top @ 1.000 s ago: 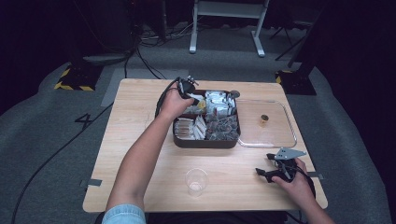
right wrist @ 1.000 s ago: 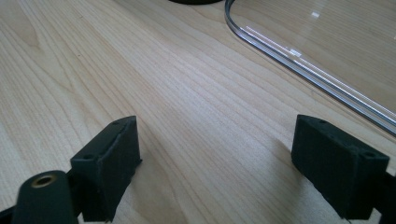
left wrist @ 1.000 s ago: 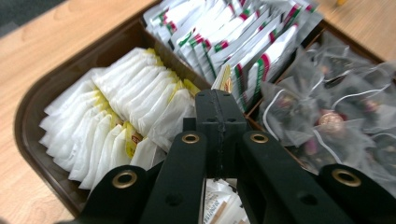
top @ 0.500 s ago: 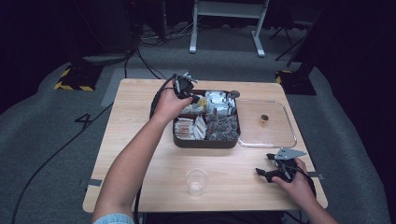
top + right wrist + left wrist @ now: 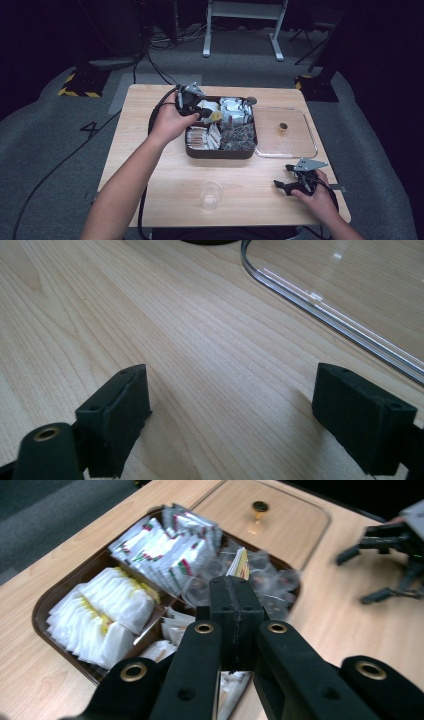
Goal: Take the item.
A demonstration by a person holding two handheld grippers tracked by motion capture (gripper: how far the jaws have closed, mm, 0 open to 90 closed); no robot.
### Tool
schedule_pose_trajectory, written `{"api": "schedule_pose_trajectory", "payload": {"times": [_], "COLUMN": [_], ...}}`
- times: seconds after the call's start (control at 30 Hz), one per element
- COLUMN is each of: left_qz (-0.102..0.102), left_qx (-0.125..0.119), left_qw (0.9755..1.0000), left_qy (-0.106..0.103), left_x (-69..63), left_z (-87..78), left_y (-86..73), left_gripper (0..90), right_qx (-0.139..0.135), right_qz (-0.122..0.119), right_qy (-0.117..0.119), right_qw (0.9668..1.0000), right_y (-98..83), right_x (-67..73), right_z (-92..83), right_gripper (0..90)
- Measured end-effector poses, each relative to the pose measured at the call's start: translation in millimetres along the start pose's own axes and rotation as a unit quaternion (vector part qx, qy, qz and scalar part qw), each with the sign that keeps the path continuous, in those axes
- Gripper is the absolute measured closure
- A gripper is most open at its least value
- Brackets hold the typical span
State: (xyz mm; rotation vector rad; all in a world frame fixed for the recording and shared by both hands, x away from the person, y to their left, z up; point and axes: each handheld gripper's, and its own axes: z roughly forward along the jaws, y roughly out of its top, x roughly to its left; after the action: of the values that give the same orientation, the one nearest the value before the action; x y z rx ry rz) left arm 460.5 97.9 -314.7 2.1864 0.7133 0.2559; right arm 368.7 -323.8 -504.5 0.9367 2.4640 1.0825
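Note:
A dark brown compartment tray (image 5: pixel 220 152) on the wooden table holds white sachets, printed packets and clear pods. My left gripper (image 5: pixel 206 114) hovers above the tray's back-left compartment, shut on a small sachet with a yellow edge (image 5: pixel 216 116). In the left gripper view the sachet (image 5: pixel 240 562) sticks out past the closed jaw tips (image 5: pixel 235 582), over the tray (image 5: pixel 45 615). My right gripper (image 5: pixel 282 186) rests open on the table at the front right. Bare wood lies between its pads (image 5: pixel 117 410).
A clear lid (image 5: pixel 300 145) with a small gold knob (image 5: pixel 283 127) lies flat just right of the tray; its rim (image 5: pixel 320 305) passes ahead of the right gripper. A clear plastic cup (image 5: pixel 210 195) stands near the table's front edge. Cables trail off the left side.
My left hand has lifted off the tray and drifted a little left, carrying the sachet up. The right hand and its gripper have stayed put.

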Motion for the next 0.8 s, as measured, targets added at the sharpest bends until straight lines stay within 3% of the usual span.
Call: {"api": "schedule_pose_trajectory", "payload": {"times": [0.13,0.47,0.8], "left_qz": [0.017,0.042,0.061], "left_qx": [-0.007,-0.021,-0.038], "left_qw": [0.9997,0.9985,0.9962], "left_qy": [-0.016,-0.029,-0.049], "left_x": [-18.6,-50.8,-80.2], "left_z": [-17.5,-44.6,-52.3], "left_y": [-6.3,-22.4,-40.7], "left_gripper": [90.0,90.0,90.0], "right_qx": [0.000,0.000,0.000], "right_qz": [0.000,0.000,0.000], "right_qy": [0.000,0.000,0.000], "right_qw": [1.0000,1.0000,1.0000], "right_y": [0.0,0.0,0.0], "right_x": [0.0,0.0,0.0], "right_z": [0.0,0.0,0.0], "right_gripper": [15.6,15.6,15.6]}}
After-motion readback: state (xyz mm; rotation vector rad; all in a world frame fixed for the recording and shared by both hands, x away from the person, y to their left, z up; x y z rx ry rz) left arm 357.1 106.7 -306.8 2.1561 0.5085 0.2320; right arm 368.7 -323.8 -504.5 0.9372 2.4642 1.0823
